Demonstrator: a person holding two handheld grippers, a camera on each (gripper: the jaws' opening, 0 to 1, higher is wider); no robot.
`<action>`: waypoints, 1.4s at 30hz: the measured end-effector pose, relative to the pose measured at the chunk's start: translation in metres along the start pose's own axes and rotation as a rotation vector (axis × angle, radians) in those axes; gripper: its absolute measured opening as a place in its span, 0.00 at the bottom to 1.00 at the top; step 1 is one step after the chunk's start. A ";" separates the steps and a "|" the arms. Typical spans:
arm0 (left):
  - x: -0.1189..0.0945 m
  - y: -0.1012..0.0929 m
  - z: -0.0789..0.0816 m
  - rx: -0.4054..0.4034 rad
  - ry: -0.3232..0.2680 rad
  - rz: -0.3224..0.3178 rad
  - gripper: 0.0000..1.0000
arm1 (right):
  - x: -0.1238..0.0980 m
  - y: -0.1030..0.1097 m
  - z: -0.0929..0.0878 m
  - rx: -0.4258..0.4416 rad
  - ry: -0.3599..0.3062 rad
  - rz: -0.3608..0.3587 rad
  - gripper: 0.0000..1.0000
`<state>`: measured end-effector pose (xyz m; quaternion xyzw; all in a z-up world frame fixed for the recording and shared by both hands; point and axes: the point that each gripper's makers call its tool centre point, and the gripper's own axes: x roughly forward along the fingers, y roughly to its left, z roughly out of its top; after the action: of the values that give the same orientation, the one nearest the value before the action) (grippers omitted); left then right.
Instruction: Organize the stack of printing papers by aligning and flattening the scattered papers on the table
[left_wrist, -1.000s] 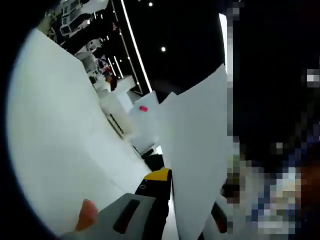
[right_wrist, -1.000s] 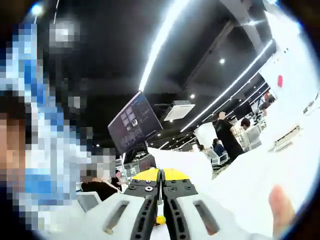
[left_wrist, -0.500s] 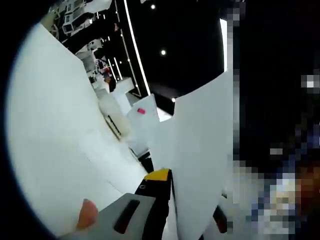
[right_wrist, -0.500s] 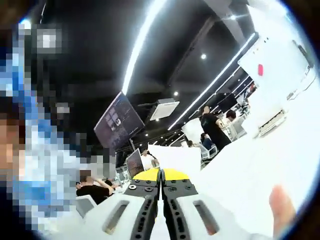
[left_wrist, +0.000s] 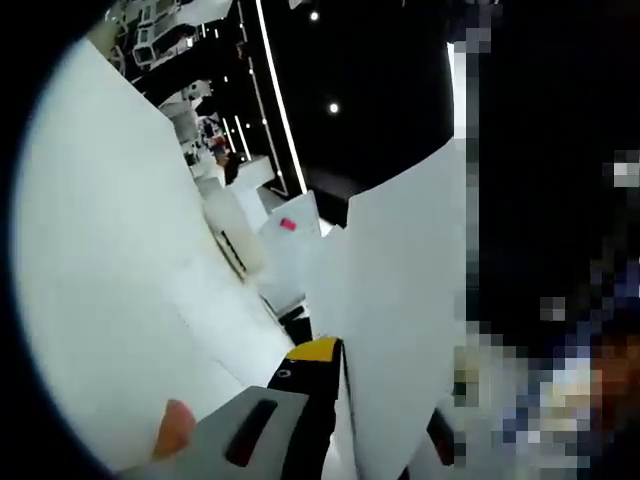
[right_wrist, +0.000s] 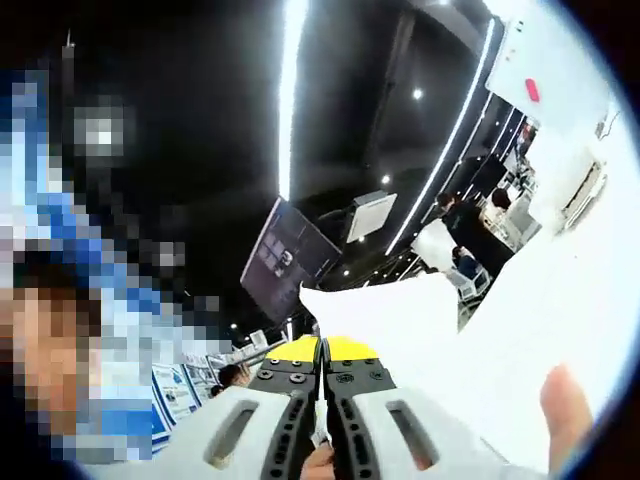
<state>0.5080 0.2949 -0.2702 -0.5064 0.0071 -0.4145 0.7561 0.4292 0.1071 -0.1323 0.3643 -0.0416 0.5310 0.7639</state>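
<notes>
White counter (left_wrist: 100, 300): broad, tilted in left gripper view
Room: dark ceiling, strip lights (right_wrist: 293, 90), hanging monitor (right_wrist: 285, 260)
Left gripper (left_wrist: 335, 352): jaws pinched on upright paper sheet (left_wrist: 400, 320)
Right gripper (right_wrist: 322, 350): jaws closed on papers (right_wrist: 400, 315)

Landmark: the held paper (left_wrist: 400, 330), a raised sheet.
Left gripper (left_wrist: 335, 400): jaws pinched on the paper's edge; the sheet stands as a wall along their right side, blocking passage there.
Left of the paper: the table (left_wrist: 110, 300), a broad white face, close by; only a narrow wedge of room between it and the sheet.
Beyond the paper's far edge: white boxes (left_wrist: 285, 250) crowd the wedge's end.
Above the paper: open dark space.
Right gripper (right_wrist: 322, 395): jaws closed on the paper (right_wrist: 400, 320), which bars the way just ahead.
Right of that paper: more white sheet and a fingertip (right_wrist: 565, 410).
Left of it: a monitor (right_wrist: 285, 260), well apart.
</notes>
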 end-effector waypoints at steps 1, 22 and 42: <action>0.000 0.000 0.000 0.000 -0.003 0.002 0.09 | 0.000 0.001 0.000 0.010 -0.002 0.005 0.00; -0.002 0.001 0.003 -0.033 -0.029 -0.001 0.15 | -0.019 -0.027 -0.011 0.129 -0.028 -0.034 0.00; -0.003 -0.001 0.005 -0.039 -0.038 -0.010 0.15 | 0.006 0.051 0.004 0.235 -0.067 0.264 0.00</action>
<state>0.5073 0.3005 -0.2682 -0.5288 -0.0019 -0.4084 0.7440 0.3902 0.1184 -0.1005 0.4600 -0.0522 0.6153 0.6381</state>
